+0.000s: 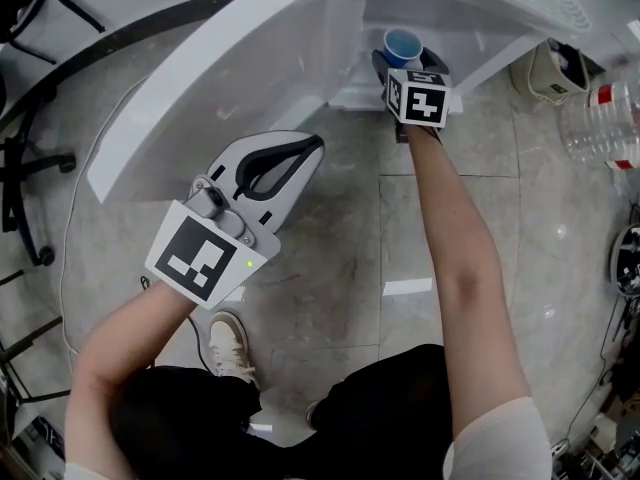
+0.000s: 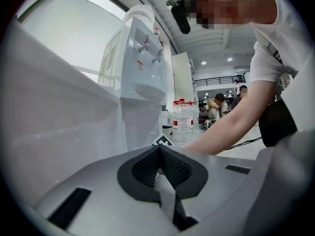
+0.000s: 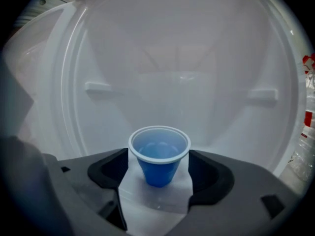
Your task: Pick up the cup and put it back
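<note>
head view: the right gripper (image 1: 407,66) reaches into a white alcove (image 1: 470,28), with the blue cup (image 1: 403,44) upright between its jaws. the left gripper (image 1: 308,153) hangs aside.

left gripper view: the jaws are pressed together and empty.

right gripper view: the jaws stand apart, clear of the cup (image 3: 159,157), which rests on the ledge. the put-back looks done, with only the pull-away left.

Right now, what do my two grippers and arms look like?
The left gripper and right gripper have grey bodies with black pads. Each carries a cube of black-and-white square markers, and a small green light shows beside the left one. The forearms are bare, with short pale sleeves.
</note>
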`<state>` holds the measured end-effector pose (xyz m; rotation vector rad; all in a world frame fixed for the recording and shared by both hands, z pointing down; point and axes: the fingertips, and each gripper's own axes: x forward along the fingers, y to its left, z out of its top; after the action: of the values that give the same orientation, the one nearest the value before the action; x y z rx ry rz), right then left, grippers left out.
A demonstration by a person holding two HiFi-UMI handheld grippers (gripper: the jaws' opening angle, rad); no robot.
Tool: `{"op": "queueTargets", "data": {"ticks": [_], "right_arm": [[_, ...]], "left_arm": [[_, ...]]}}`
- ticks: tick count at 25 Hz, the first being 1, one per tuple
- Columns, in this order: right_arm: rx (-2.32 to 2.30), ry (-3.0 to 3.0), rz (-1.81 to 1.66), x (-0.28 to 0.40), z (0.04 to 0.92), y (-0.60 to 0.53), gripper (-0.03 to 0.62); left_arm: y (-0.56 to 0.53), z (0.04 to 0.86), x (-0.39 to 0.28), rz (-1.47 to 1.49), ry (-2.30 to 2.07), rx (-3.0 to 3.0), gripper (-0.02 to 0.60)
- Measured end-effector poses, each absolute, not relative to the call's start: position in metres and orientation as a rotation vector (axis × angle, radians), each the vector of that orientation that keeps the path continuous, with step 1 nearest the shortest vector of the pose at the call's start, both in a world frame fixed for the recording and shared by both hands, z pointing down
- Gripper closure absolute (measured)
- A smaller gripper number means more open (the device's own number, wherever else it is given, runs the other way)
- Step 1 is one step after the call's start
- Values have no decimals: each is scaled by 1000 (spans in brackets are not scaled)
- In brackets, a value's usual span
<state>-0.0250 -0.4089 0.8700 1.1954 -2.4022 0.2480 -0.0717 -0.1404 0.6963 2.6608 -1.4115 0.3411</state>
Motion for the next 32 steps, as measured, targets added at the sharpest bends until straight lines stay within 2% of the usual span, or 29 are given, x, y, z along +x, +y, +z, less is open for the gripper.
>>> {"op": "queueTargets", "data": {"ticks": [9, 15, 16, 17, 32], "right_arm": [[1193, -2377, 263, -32, 883, -413, 229], [1217, -2388, 287, -30, 875, -418, 250], [1226, -2383, 294, -28, 874, -418, 294], [1236, -2378, 304, -25, 874, -417, 303], [1143, -2450, 249, -20, 830, -385, 304]], "left_arm": [[-134, 692, -78, 381, -1403, 2663, 558], [-132, 695, -82, 392, -1408, 2649, 558], [-131, 694, -81, 399, -1407, 2654, 558], [-131, 694, -81, 402, -1408, 2655, 558], [-139, 688, -60, 291, -1423, 2688, 558]]}}
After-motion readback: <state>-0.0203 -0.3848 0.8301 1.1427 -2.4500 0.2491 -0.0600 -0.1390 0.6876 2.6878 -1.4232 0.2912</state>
